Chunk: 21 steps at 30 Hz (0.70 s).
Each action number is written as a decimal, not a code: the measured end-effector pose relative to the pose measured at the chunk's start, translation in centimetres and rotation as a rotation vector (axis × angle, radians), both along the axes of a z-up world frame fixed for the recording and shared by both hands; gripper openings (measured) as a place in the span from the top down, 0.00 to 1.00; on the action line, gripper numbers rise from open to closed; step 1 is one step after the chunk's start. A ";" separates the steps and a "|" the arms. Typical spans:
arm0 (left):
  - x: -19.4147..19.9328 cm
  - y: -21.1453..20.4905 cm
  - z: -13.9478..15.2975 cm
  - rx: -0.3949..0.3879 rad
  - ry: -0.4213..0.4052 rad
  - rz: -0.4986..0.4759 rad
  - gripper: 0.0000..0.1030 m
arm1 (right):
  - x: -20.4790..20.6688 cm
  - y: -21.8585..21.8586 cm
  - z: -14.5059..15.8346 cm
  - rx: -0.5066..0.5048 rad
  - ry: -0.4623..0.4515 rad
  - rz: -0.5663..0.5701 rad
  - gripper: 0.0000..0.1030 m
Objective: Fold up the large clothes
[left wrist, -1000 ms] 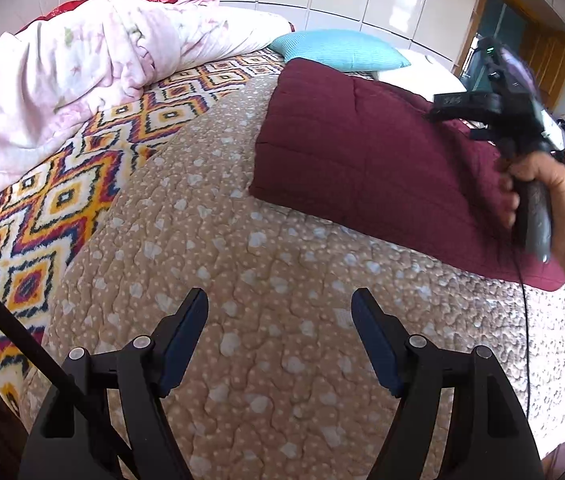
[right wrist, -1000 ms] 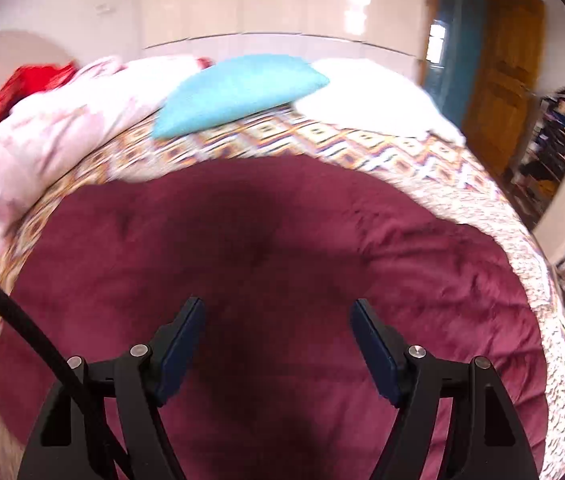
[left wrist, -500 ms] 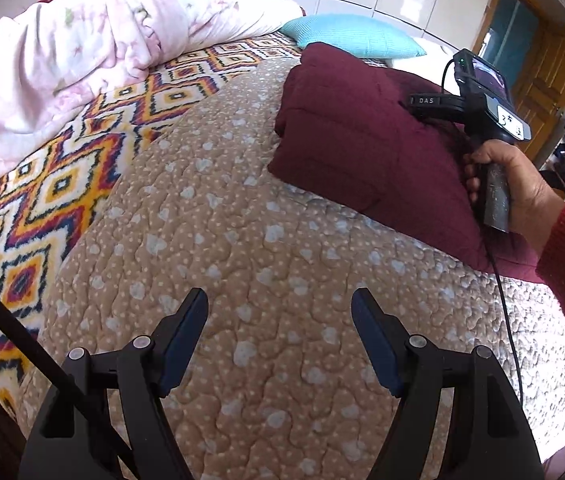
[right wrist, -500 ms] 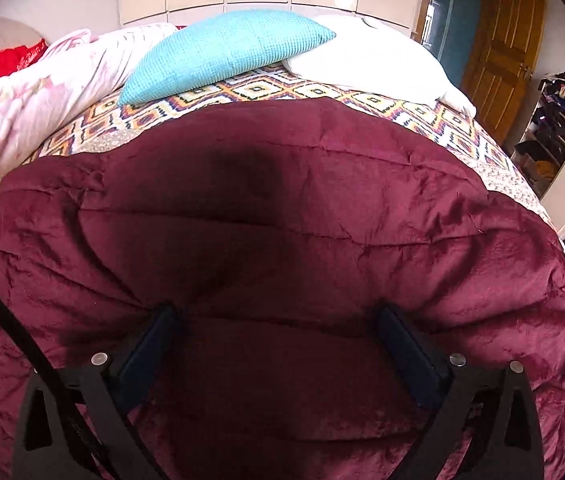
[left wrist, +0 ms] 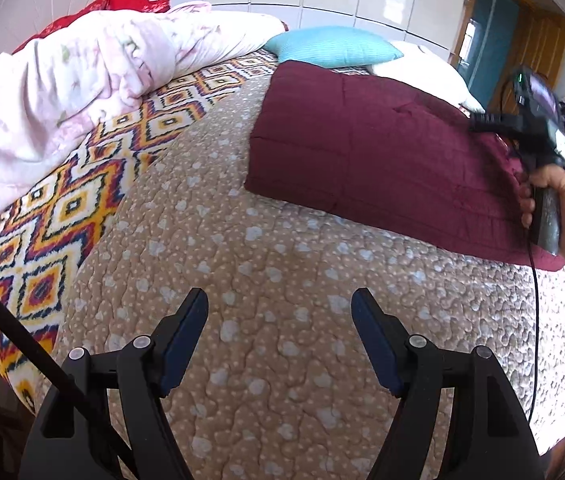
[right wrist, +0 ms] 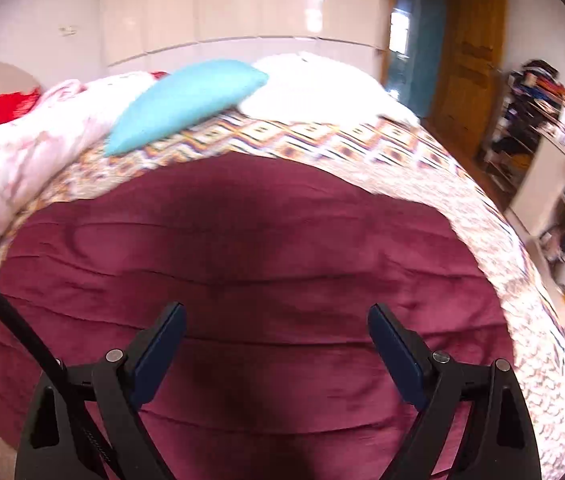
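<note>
A maroon quilt (left wrist: 378, 152) lies folded into a thick rectangle on a beige heart-patterned quilt (left wrist: 282, 288) spread over the bed. My left gripper (left wrist: 280, 316) is open and empty above the beige quilt, in front of the maroon one. My right gripper (right wrist: 276, 328) is open and empty, hovering just above the maroon quilt (right wrist: 250, 256). In the left wrist view the right tool's body (left wrist: 538, 128) shows in a hand at the maroon quilt's right end; its fingers are hidden there.
A crumpled pink floral duvet (left wrist: 62, 92) lies at the left over a diamond-patterned blanket (left wrist: 82, 200). A turquoise pillow (left wrist: 334, 46) and a white pillow (right wrist: 322, 88) lie at the bed's head. Cluttered shelves (right wrist: 562, 184) and a wooden door (right wrist: 470, 60) stand to the right.
My right gripper has lifted off the maroon quilt, where it pressed down half a second ago, and stays open. My left gripper has barely shifted over the beige quilt.
</note>
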<state>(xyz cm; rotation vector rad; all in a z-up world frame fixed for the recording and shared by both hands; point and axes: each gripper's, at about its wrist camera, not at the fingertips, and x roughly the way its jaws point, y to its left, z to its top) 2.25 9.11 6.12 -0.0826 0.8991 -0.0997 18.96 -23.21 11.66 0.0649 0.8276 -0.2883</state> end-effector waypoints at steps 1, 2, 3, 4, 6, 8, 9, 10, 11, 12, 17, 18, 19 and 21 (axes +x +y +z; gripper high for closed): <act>0.0 -0.3 0.0 0.011 -0.002 -0.006 0.29 | 0.2 -1.7 -1.0 0.002 0.030 -0.044 0.09; -0.1 -0.5 0.0 0.022 -0.005 -0.011 0.29 | 0.5 -3.4 -2.1 0.030 0.050 -0.081 0.09; -0.1 -0.7 0.0 0.032 -0.007 -0.013 0.29 | 0.6 -4.6 -2.9 0.083 0.055 -0.097 0.07; 0.0 -1.0 0.0 0.042 -0.009 -0.015 0.29 | 0.7 -6.1 -3.9 0.173 0.051 -0.115 0.07; 0.1 -1.3 0.0 0.047 -0.008 -0.018 0.29 | 1.1 -7.0 -4.4 0.215 0.041 -0.135 0.04; 0.2 -1.4 0.0 0.042 -0.001 -0.021 0.29 | 1.9 -6.3 -4.4 0.160 0.065 -0.124 0.02; 0.1 -1.5 0.0 0.041 0.000 -0.022 0.29 | 2.1 -5.9 -4.3 0.142 0.076 -0.121 0.02; 0.0 -1.6 0.1 0.041 0.001 -0.024 0.29 | 2.0 -5.8 -4.1 0.136 0.081 -0.122 0.05; -0.1 -1.7 0.2 0.043 -0.002 -0.026 0.29 | 1.7 -5.7 -3.5 0.138 0.084 -0.123 0.07; -0.3 -1.8 0.3 0.046 -0.007 -0.029 0.29 | 1.0 -5.8 -2.9 0.143 0.075 -0.124 0.11; -1.3 -2.2 0.5 0.036 -0.008 -0.043 0.29 | -4.7 -4.8 0.4 0.145 -0.019 -0.075 0.12; -1.4 -2.3 0.5 0.033 -0.006 -0.045 0.29 | -5.9 -4.6 0.6 0.143 -0.023 -0.063 0.12; -1.6 -2.5 0.6 0.031 -0.004 -0.047 0.29 | -6.9 -4.5 0.5 0.137 -0.018 -0.051 0.12; -1.9 -2.9 0.6 0.030 0.000 -0.052 0.29 | -8.3 -4.4 -0.5 0.115 0.012 -0.041 0.12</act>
